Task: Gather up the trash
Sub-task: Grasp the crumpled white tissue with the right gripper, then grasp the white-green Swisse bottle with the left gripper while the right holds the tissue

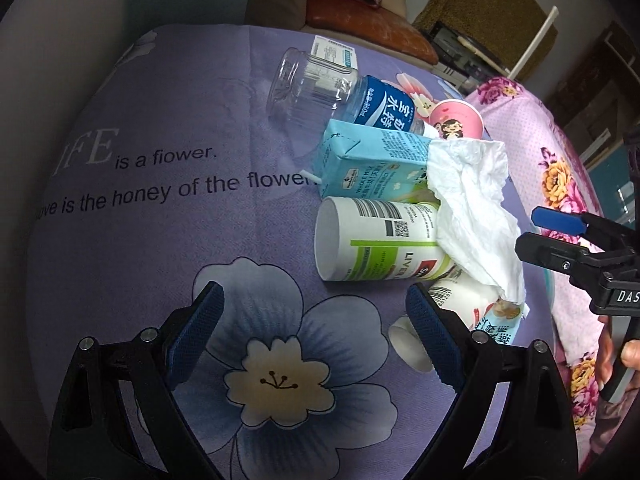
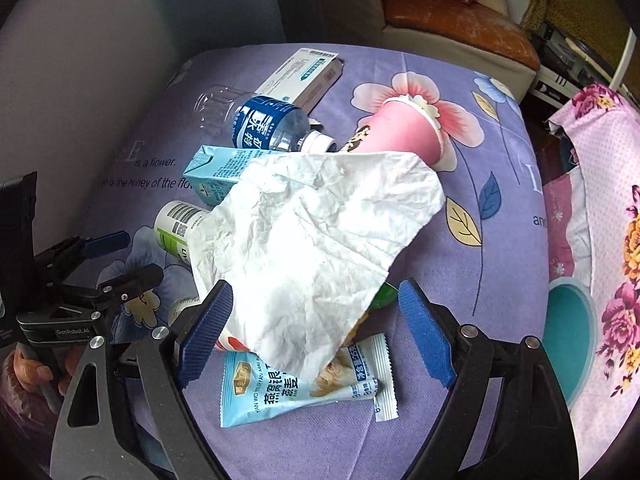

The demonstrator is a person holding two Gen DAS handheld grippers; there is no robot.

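Observation:
A heap of trash lies on a purple flowered cloth (image 1: 160,248). It holds a clear water bottle (image 1: 360,100) with a blue label, a light blue milk carton (image 1: 372,164), a white bottle (image 1: 372,240) with green print, a pink paper cup (image 2: 400,132), a flat white box (image 2: 308,72) and a blue snack packet (image 2: 280,392). A crumpled white tissue (image 2: 316,240) is draped over the heap. My left gripper (image 1: 316,336) is open over a printed flower, just left of the heap. My right gripper (image 2: 314,334) is open above the tissue's lower corner, and its pads do not press on it.
A pink flowered cloth (image 2: 608,240) borders the purple one on the right, with a teal round shape (image 2: 568,320) at its edge. A brown cushion (image 2: 460,20) and a beige seat stand behind. A person's hand (image 2: 32,368) holds the left gripper's handle.

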